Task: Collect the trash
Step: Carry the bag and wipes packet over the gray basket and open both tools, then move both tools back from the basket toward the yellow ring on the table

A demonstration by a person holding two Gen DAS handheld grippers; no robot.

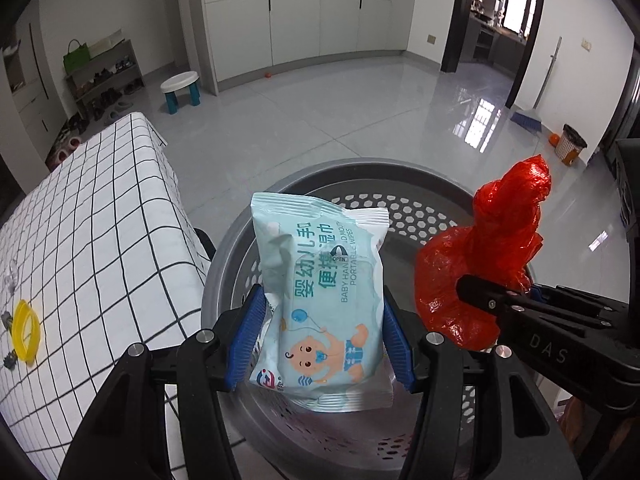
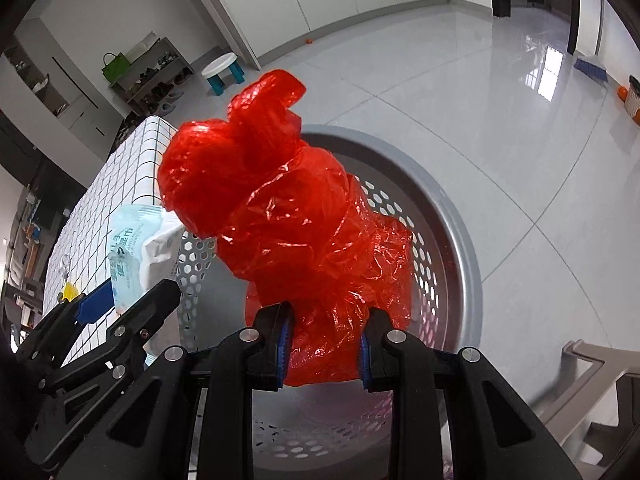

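My left gripper (image 1: 318, 340) is shut on a light-blue pack of baby wipes (image 1: 320, 300) and holds it upright over the grey perforated basket (image 1: 400, 184). My right gripper (image 2: 325, 344) is shut on a crumpled red plastic bag (image 2: 296, 216) and holds it over the same basket (image 2: 452, 216). The red bag (image 1: 492, 260) and the right gripper show at the right of the left wrist view. The wipes pack (image 2: 136, 248) and the left gripper show at the left of the right wrist view.
A table with a black-and-white checked cloth (image 1: 88, 232) stands left of the basket, with a yellow ring-shaped object (image 1: 25, 330) on it. Behind lie the glossy tiled floor, a small stool (image 1: 181, 90), a shoe rack, a broom (image 1: 528, 120) and a small bin (image 1: 570, 146).
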